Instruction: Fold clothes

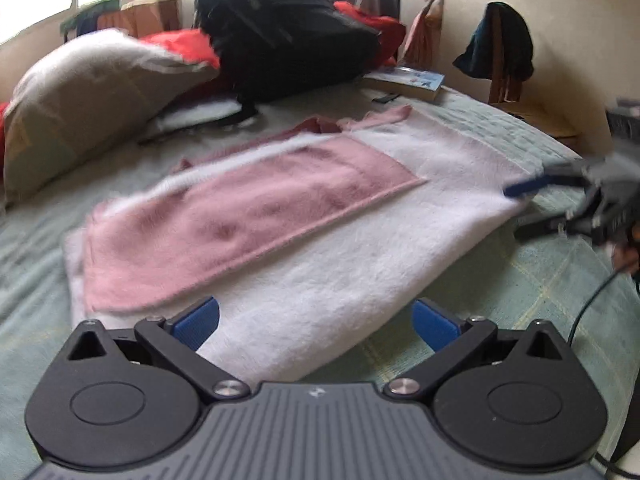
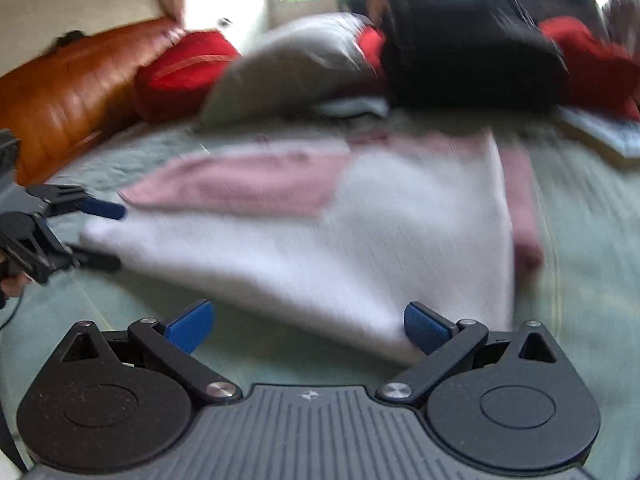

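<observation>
Pale green bedspread (image 1: pixel 540 280) covers the bed, and on it lies a fuzzy white-and-pink garment (image 1: pixel 320 240), flat and partly folded, a pink sleeve laid across its white body. Behind the garment sit a grey pillow (image 1: pixel 92 96), a black backpack (image 1: pixel 280 32) and a book (image 1: pixel 412 80). Left tool (image 1: pixel 316 324) is at the garment's near edge, fingers spread apart, holding nothing. Right tool (image 2: pixel 308 326) is likewise spread, at the garment's near corner; motion blur makes contact with the cloth uncertain.
</observation>
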Motion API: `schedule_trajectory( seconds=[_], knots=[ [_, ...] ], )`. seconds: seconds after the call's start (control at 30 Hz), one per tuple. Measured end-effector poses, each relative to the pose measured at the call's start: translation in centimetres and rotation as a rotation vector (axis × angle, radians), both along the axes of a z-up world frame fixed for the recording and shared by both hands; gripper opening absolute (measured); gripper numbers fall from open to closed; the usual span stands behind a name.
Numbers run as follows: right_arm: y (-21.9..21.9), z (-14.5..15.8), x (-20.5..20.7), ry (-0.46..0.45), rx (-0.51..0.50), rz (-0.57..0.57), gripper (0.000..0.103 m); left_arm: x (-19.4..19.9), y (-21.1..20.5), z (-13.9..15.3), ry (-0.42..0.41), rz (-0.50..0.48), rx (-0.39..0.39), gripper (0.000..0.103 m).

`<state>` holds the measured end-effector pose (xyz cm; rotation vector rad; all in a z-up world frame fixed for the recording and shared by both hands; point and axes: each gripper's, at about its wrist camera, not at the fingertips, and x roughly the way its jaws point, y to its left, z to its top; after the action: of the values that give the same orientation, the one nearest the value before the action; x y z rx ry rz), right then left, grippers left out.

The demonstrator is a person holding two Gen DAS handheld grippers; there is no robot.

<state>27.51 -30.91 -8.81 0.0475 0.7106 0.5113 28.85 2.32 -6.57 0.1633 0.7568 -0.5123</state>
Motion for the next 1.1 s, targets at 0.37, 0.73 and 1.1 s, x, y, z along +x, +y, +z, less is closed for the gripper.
schedule_trajectory(
  seconds=[0.37, 0.73, 1.1],
  knots=[
    [-5.5, 3.0, 0.0, -0.04, 0.067, -0.191, 0.084, -2.2, 0.4, 0.4, -0.039, 0.034, 0.035, 0.102],
    [-6.9, 0.5, 2.3, 0.055, 0.069, -0.174, 0.015, -4.4, -1.3, 0.1, -0.046, -0.003, 0.089, 0.102],
    [-4.3, 5.0, -0.5, -0.107, -0.049, -0.197, 0.029, -3.3, -1.1, 1.7, -0.107, 0.024, 0.087, 0.102]
  ],
)
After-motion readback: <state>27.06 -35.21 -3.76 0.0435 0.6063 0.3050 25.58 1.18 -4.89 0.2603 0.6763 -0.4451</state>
